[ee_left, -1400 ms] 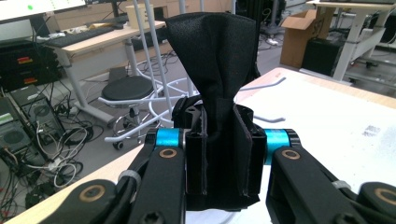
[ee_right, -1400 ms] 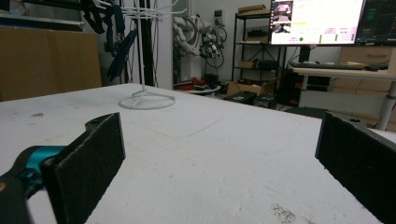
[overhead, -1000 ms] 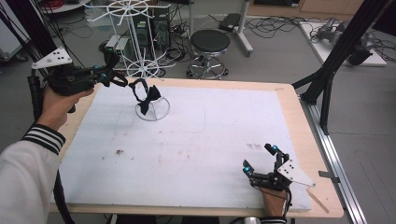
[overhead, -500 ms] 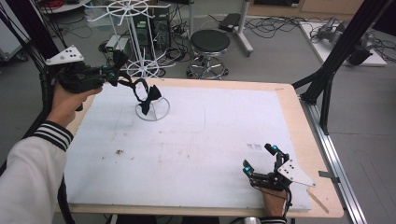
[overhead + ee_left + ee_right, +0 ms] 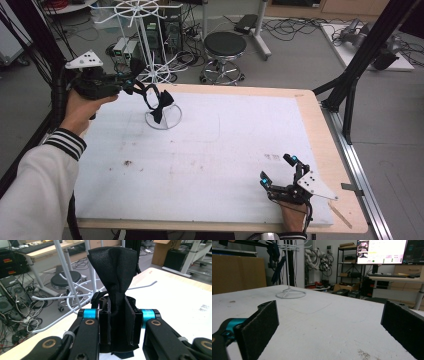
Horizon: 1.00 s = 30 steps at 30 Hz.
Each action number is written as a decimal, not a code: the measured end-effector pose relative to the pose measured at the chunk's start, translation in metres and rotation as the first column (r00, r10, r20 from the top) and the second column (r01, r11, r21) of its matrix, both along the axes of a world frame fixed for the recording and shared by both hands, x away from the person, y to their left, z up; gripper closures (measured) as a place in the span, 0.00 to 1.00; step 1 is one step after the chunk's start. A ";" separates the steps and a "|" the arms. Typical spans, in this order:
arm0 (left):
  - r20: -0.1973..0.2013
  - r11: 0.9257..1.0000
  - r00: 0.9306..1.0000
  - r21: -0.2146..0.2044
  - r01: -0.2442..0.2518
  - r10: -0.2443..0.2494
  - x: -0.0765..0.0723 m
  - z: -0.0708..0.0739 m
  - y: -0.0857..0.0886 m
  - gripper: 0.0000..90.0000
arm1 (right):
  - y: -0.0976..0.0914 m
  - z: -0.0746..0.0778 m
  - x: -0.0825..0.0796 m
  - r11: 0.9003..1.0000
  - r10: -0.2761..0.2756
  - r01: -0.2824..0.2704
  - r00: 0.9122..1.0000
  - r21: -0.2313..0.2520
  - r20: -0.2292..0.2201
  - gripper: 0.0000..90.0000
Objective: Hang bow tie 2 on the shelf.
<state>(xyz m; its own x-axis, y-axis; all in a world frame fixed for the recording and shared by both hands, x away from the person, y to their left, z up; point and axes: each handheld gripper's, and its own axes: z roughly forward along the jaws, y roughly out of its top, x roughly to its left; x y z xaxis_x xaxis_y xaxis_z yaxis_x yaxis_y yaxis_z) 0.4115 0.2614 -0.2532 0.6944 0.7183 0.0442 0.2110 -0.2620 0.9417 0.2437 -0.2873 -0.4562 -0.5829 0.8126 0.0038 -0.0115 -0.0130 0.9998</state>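
Plainly, black bow tie (image 5: 115, 272) sits pinched inside left gripper (image 5: 117, 325).

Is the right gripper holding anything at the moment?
No, the right gripper has its black pads wide apart with bare table between them.

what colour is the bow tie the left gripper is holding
Black. The bow tie shows best in the left gripper view, pinched in the left gripper.
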 end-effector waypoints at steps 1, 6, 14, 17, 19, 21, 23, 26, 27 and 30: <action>-0.001 1.000 1.000 0.002 0.001 -0.001 0.000 0.000 -0.001 0.84 | 0.000 0.000 0.000 1.000 -0.002 0.002 1.000 -0.002 0.001 0.01; 0.001 1.000 1.000 0.019 -0.009 0.009 0.000 -0.001 -0.004 0.84 | 0.000 0.000 0.000 1.000 0.000 0.000 1.000 0.000 -0.001 0.01; 0.082 0.998 0.995 0.025 0.057 -0.059 -0.004 -0.001 -0.009 0.39 | 0.000 0.000 0.000 1.000 -0.001 0.001 1.000 0.000 0.000 0.01; 0.103 0.997 0.992 0.019 0.075 -0.077 -0.008 0.000 -0.011 0.22 | 0.000 0.000 0.000 1.000 0.000 0.000 1.000 0.002 -0.002 0.01; 0.117 0.998 0.991 0.011 0.069 -0.070 -0.010 0.000 -0.010 0.19 | 0.000 0.000 0.000 1.000 -0.001 0.001 1.000 -0.001 0.000 0.01; 0.128 0.997 0.989 -0.011 0.072 -0.070 -0.012 0.000 -0.008 0.17 | 0.000 0.000 0.000 1.000 -0.002 0.002 1.000 -0.002 0.001 0.01; 0.135 0.997 0.988 -0.014 0.076 -0.073 -0.014 0.001 -0.005 0.15 | 0.000 0.000 0.000 1.000 -0.001 0.001 1.000 0.000 -0.001 0.01; 0.141 0.997 0.988 -0.036 0.070 -0.064 -0.021 0.001 -0.002 0.10 | 0.000 0.000 0.000 1.000 0.000 0.000 1.000 -0.001 0.000 0.01; 0.153 0.997 0.986 -0.039 0.072 -0.065 -0.025 0.001 -0.001 0.10 | 0.000 0.000 0.001 1.000 0.001 -0.001 1.000 -0.001 0.001 0.01; 0.170 0.995 0.984 -0.073 0.071 -0.058 -0.033 -0.004 0.004 0.10 | 0.000 0.000 0.000 1.000 0.000 0.000 1.000 -0.001 -0.001 0.01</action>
